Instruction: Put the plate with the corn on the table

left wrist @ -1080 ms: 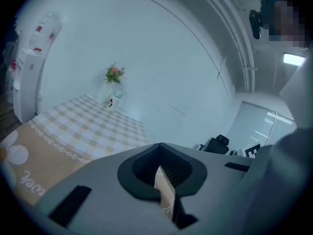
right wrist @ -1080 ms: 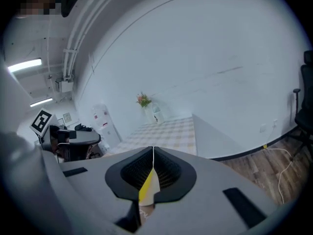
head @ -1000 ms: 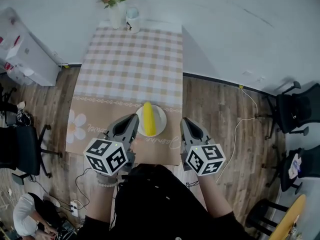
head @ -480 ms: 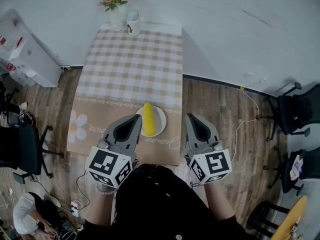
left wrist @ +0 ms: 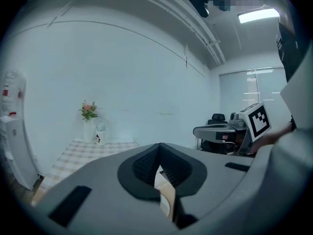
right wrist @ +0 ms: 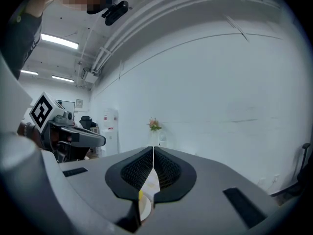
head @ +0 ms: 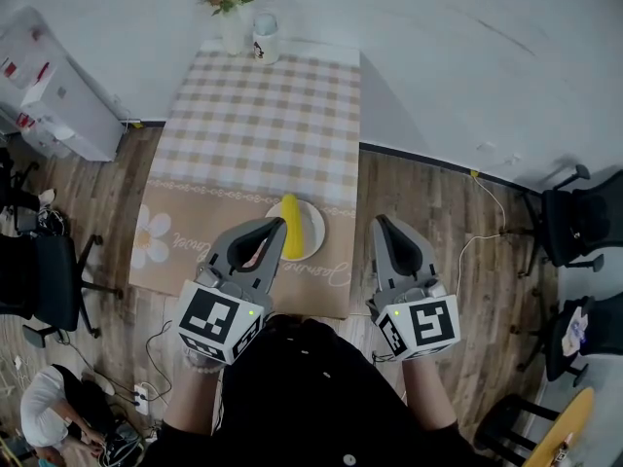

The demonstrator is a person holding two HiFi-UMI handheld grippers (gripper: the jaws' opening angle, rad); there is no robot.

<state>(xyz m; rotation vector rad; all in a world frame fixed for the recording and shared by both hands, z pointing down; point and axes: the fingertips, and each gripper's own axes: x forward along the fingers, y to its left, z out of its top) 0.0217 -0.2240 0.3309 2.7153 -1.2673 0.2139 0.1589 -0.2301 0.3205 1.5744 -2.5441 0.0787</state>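
Yellow corn [head: 290, 224] lies on the white plate [head: 311, 228], which sits unmoved at the bench's [head: 263, 115] near edge; the left gripper [head: 275, 226] and right gripper [head: 383, 222], both closed on nothing, have risen clear; the placing looks finished.

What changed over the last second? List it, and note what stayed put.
Both tools rose toward the head camera and rolled a little. The left tool now overlaps the plate's edge in the head view, and the right tool sits slightly further right. Nothing was taken hold of or let go; both stayed shut and empty. The plate with the corn stayed on the table near its front edge.
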